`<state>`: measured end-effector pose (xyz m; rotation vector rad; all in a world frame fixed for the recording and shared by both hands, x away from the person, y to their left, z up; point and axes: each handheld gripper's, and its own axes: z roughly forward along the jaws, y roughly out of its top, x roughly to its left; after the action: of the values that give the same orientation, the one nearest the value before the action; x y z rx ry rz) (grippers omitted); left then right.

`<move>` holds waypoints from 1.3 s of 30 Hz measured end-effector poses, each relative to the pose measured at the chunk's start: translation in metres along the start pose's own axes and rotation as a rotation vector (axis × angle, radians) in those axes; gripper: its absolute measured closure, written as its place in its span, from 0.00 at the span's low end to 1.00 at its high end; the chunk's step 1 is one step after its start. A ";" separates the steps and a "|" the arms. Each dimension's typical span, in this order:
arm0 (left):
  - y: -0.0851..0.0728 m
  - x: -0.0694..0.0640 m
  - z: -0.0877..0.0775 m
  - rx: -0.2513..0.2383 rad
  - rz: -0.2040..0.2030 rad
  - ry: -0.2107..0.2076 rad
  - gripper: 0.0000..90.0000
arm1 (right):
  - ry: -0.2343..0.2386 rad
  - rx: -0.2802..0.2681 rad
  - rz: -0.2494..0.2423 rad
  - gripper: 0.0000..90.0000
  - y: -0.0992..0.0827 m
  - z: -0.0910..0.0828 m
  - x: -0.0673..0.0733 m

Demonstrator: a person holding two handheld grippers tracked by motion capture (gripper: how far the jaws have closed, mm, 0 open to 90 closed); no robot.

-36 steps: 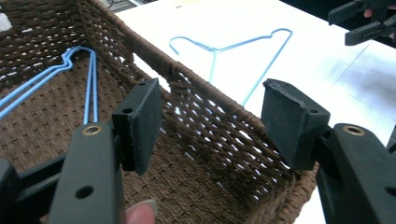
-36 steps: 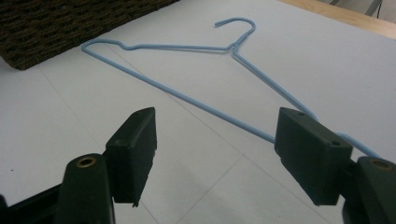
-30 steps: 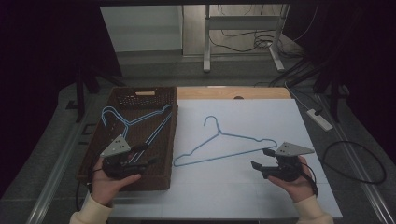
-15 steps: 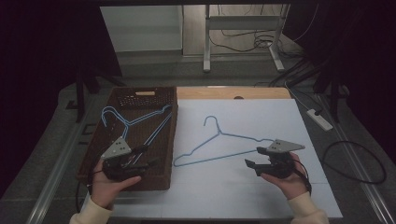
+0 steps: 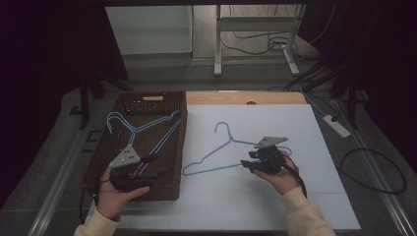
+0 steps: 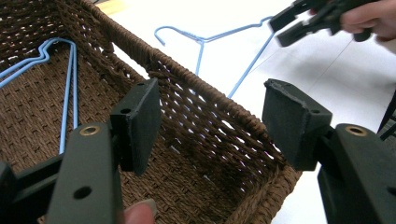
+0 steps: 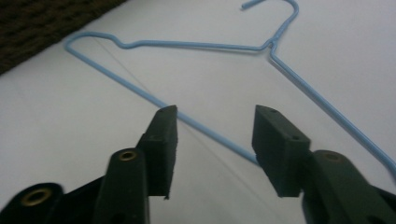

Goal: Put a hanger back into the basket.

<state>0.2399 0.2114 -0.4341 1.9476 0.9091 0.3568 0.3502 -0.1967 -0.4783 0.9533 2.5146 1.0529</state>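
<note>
Closing right hand-held gripper [image 7: 212,154] around hanger [image 7: 205,128] bar on desk [image 5: 295,196], not yet clenched; holding left hand-held gripper [image 6: 210,126] released over basket [image 6: 205,93].

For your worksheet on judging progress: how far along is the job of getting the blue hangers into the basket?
Done: two blue hangers lie in the wicker basket.
In hand: the right tool, jaws just closing, straddles the bottom wire of the hanger on the table, not yet gripping.
Left: grip, lift and place it; the left tool waits open at the basket.
</note>
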 end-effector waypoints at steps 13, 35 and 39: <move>-0.002 0.002 0.000 0.003 -0.002 0.007 0.41 | 0.076 0.135 -0.026 1.00 0.021 0.062 0.008; -0.001 0.004 -0.005 -0.009 -0.007 0.024 0.41 | 0.101 0.152 -0.006 1.00 0.016 0.073 0.011; -0.002 0.006 -0.004 -0.005 -0.010 0.021 0.41 | 0.119 0.167 0.001 1.00 0.015 0.071 0.012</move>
<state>0.2410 0.2186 -0.4345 1.9373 0.9301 0.3745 0.3811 -0.1425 -0.5174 0.9614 2.7353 0.9375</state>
